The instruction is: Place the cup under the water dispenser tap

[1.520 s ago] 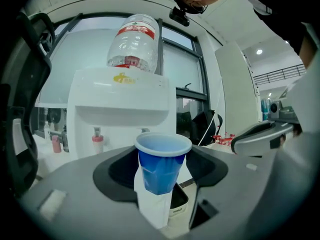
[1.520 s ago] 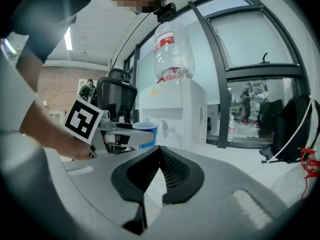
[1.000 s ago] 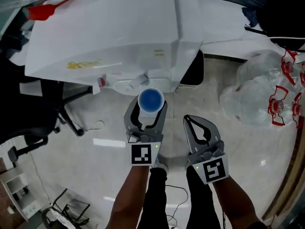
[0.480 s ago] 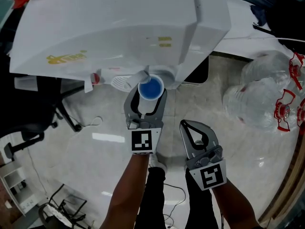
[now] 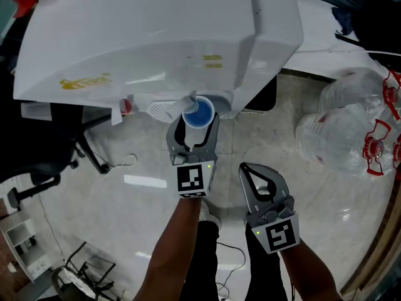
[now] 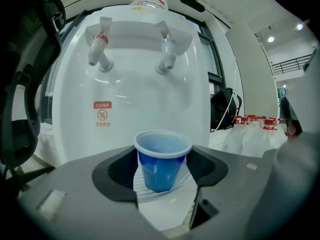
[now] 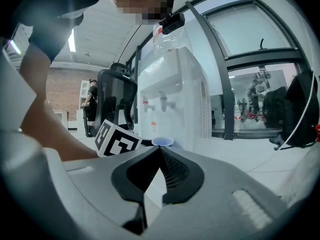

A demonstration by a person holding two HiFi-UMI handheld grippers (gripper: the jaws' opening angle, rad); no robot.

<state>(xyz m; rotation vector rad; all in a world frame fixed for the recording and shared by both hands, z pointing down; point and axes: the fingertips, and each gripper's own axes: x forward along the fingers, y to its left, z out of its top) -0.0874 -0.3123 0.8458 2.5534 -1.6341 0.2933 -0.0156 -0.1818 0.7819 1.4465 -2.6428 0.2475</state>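
Observation:
A blue plastic cup [image 5: 199, 113] stands upright between the jaws of my left gripper [image 5: 197, 120], which is shut on its sides. In the left gripper view the cup [image 6: 162, 160] is empty, held by the gripper [image 6: 162, 170] in front of the white water dispenser [image 6: 131, 100] and lower than its taps. The blue-capped tap [image 6: 166, 51] is above and slightly right of the cup, and the red-capped tap [image 6: 98, 46] is to the upper left. My right gripper [image 5: 247, 167] hangs back on the right, shut and empty. Its view shows the cup's rim [image 7: 162, 142] ahead.
The dispenser's top [image 5: 156, 36] fills the upper head view, with its white drip grille [image 5: 163, 110] left of the cup. Large water bottles with red caps [image 5: 351, 127] lie on the floor at the right. An office chair [image 5: 69, 143] stands at the left.
My left gripper has carried the cup closer to the dispenser and lower, so its rim now sits by the tap. The right gripper has barely shifted.

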